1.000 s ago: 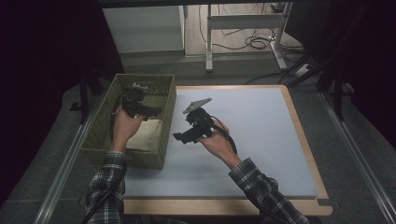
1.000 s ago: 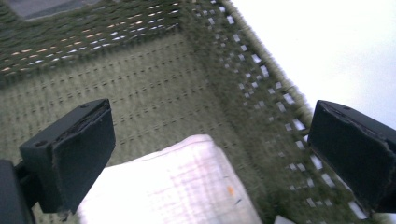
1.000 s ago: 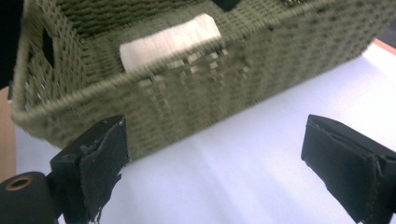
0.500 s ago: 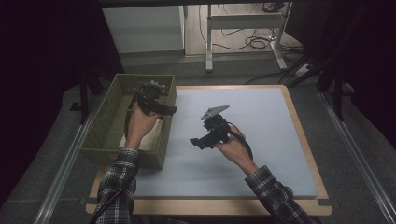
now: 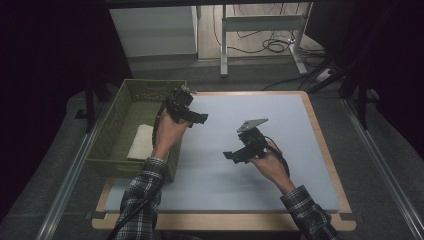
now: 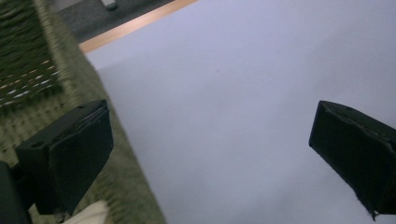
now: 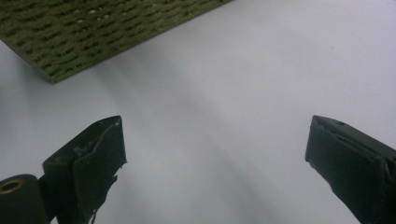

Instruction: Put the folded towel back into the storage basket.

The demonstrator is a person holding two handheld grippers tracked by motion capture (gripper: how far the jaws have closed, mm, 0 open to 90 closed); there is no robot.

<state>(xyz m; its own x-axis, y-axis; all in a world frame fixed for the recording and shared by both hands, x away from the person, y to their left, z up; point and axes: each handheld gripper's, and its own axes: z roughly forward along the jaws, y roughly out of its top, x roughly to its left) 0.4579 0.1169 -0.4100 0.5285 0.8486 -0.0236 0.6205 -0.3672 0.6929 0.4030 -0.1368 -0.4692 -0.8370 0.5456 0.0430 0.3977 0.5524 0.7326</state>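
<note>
Pale lavender mat (image 5: 280,150) covers the wooden table; both the left gripper (image 5: 192,116) and right gripper (image 5: 237,155) hover spread wide, empty, beside the olive woven basket (image 5: 107,145) holding a folded white cloth (image 5: 140,142).

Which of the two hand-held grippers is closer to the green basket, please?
The left hand-held gripper: it is held right at the green basket's mat-side rim, while the right hand-held gripper is out over the open mat.

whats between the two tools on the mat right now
Nothing. In the high view, the stretch of pale blue mat between the left tool and the right tool is bare; both tools are open and hold nothing.
</note>
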